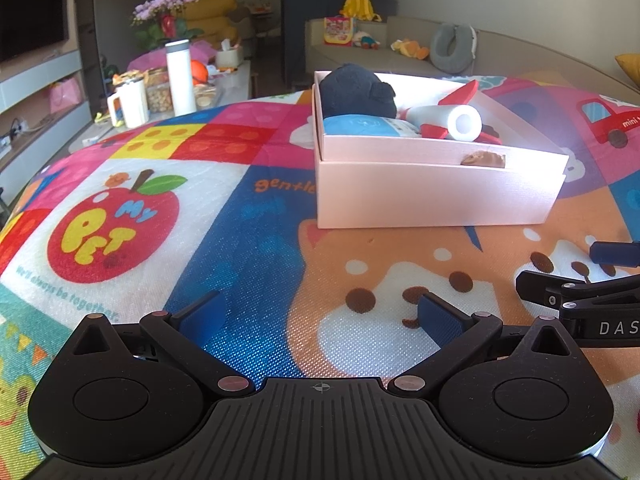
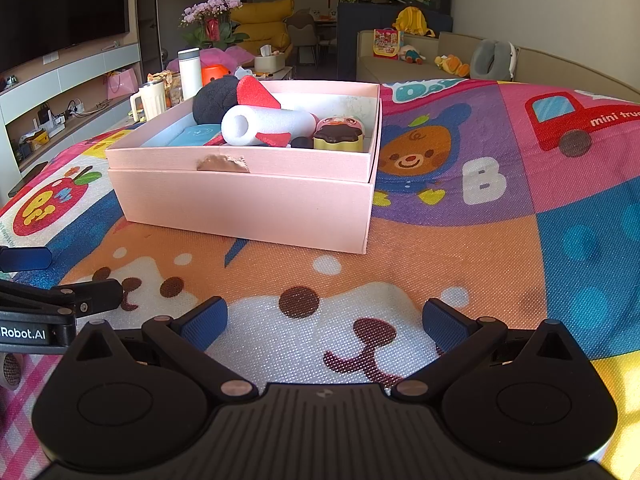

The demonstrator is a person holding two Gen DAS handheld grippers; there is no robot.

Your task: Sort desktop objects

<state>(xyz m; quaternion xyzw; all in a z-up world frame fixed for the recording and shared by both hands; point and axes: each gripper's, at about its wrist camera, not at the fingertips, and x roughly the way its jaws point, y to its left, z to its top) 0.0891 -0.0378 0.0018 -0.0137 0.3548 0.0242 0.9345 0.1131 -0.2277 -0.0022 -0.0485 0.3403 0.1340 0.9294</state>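
Note:
A pink box (image 1: 432, 196) (image 2: 248, 208) stands on the colourful play mat. Inside it lie a dark plush toy (image 1: 356, 90) (image 2: 214, 100), a white and red foam rocket (image 1: 448, 118) (image 2: 268, 124), a blue flat item (image 1: 360, 126) (image 2: 196, 134) and a small pink and brown toy (image 2: 340, 132). My left gripper (image 1: 320, 316) hovers low over the mat in front of the box, open and empty. My right gripper (image 2: 324, 320) is also open and empty, just short of the box. Each gripper shows at the edge of the other's view.
The play mat (image 1: 140, 220) (image 2: 520, 220) covers the whole surface. Beyond its far edge a low table carries a white bottle (image 1: 180, 76) (image 2: 189, 68), a mug (image 1: 130, 102) (image 2: 152, 100) and snacks. A sofa with plush toys (image 1: 400, 48) (image 2: 440, 60) lies behind.

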